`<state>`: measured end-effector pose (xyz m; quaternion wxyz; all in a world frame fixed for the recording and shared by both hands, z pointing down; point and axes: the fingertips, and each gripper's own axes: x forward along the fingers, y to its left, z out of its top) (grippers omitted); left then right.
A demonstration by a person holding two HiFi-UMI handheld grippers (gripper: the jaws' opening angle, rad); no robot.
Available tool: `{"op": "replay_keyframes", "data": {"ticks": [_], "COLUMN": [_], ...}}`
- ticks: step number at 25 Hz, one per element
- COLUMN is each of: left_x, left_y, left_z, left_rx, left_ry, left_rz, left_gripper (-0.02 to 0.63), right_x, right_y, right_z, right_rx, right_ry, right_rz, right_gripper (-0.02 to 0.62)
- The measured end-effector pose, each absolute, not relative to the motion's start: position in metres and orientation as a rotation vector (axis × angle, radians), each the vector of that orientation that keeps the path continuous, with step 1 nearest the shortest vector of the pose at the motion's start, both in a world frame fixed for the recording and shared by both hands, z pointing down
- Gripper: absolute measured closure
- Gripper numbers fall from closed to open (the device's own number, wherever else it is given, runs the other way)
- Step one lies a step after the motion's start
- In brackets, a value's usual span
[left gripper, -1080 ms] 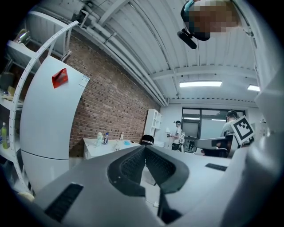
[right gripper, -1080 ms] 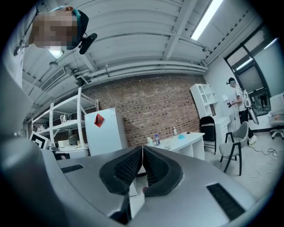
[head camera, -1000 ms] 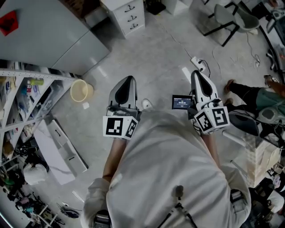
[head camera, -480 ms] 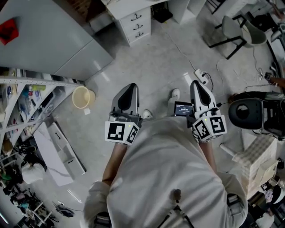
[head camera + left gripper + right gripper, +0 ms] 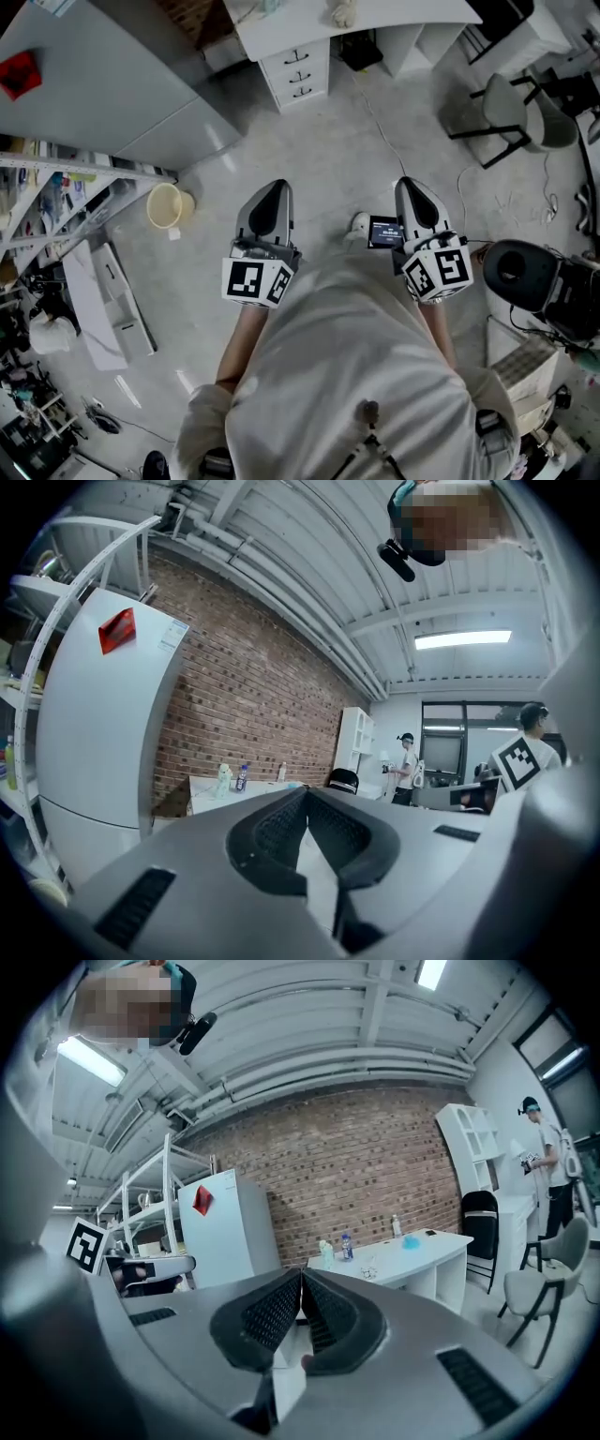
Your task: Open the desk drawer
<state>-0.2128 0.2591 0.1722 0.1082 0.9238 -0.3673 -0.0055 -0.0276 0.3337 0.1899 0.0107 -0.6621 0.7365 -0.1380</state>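
Both grippers are closed and empty. In the left gripper view the left gripper (image 5: 305,795) has its two dark ribbed pads meeting at the tips with nothing between them, and the right gripper (image 5: 300,1277) shows the same in its own view.

From the head view they sit side by side in the middle of the frame, left gripper (image 5: 274,190) and right gripper (image 5: 410,184), both pointing toward the top edge over bare concrete floor (image 5: 328,150). A small lit screen (image 5: 384,232) sits just beside the right one.

The white desk (image 5: 394,13) runs along the top edge, and its drawer unit (image 5: 298,67), three drawers all shut, stands under it at upper centre, well apart from both grippers. A grey refrigerator (image 5: 94,84) fills the upper left, a cream bucket (image 5: 169,204) stands on the floor left of the left gripper, and a chair (image 5: 520,98) is at the upper right.

In the right gripper view the desk (image 5: 422,1246) appears right of centre, against the brick wall (image 5: 356,1185).
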Motion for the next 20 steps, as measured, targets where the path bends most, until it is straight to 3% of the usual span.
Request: {"op": "replay_keyframes", "data": {"ticks": [11, 20], "left_x": [-0.101, -0.062], "left_y": [0.257, 0.217], "left_z": [0.18, 0.194], "left_rx": [2.666, 2.681], "left_ry": [-1.251, -1.249], "left_rz": [0.013, 0.091], "left_gripper": [0.598, 0.598], "right_x": [0.077, 0.111], "right_y": [0.294, 0.263], "right_z": [0.19, 0.21], "right_rx": [-1.897, -1.906], "right_ry": [2.477, 2.478], "right_rz": [-0.397, -0.5], "right_gripper": [0.569, 0.568]}}
